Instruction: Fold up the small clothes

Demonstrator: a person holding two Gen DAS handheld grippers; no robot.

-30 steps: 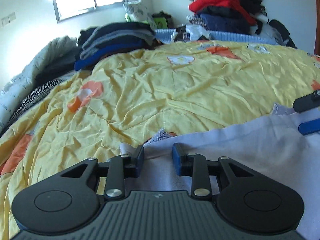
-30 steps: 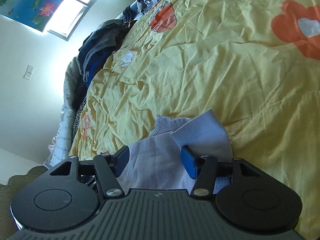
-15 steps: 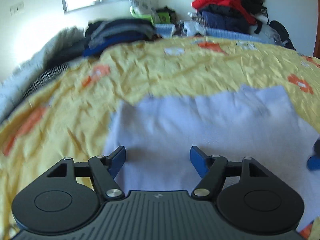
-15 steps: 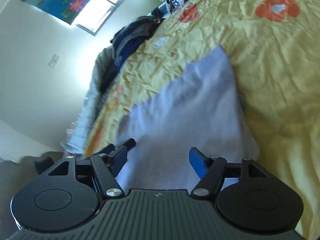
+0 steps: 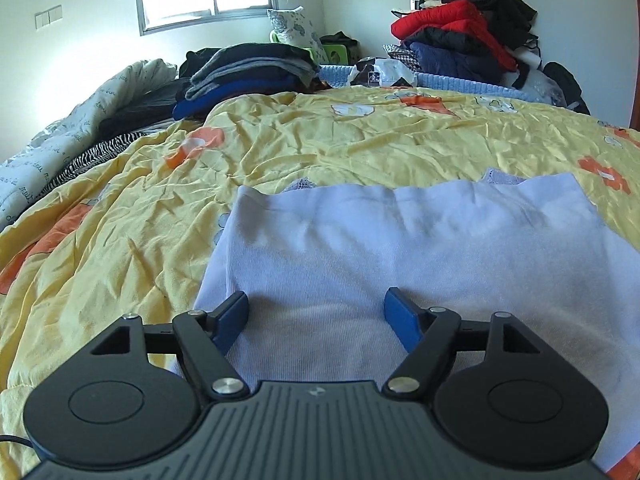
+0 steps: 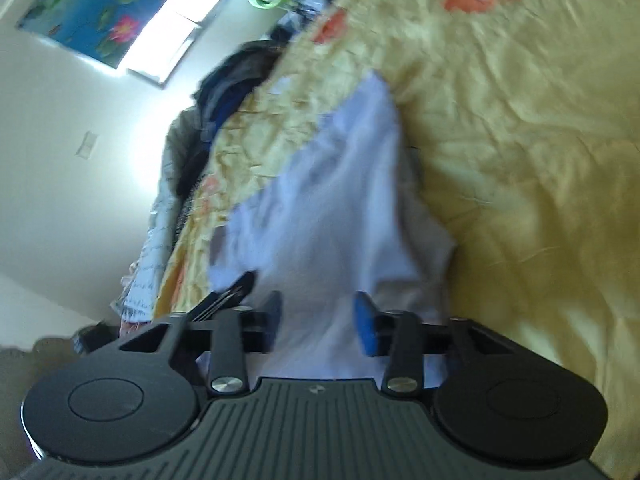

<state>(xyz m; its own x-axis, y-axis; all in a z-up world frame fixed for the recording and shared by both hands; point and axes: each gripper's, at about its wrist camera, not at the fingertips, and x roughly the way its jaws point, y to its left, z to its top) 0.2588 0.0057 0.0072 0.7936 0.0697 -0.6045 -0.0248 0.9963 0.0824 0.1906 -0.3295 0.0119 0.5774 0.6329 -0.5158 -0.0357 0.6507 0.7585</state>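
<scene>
A pale lavender garment (image 5: 400, 240) lies folded flat on the yellow flowered bedspread (image 5: 280, 148), with a bit of lace trim showing at its far edge. My left gripper (image 5: 316, 312) is open and empty above the garment's near left part. In the right wrist view the garment (image 6: 332, 200) is blurred. My right gripper (image 6: 318, 324) is open above its near end, jaws narrower than before, holding nothing.
A stack of dark folded clothes (image 5: 244, 72) sits at the bed's far left beside a grey quilt (image 5: 80, 112). A pile of red, black and navy clothes (image 5: 460, 40) stands at the far right. The left gripper's finger (image 6: 232, 292) shows by the right gripper.
Both grippers let go of the garment after laying its folded half down and drew back toward me. The right gripper's jaws have narrowed since half a second ago; its view is blurred from motion.
</scene>
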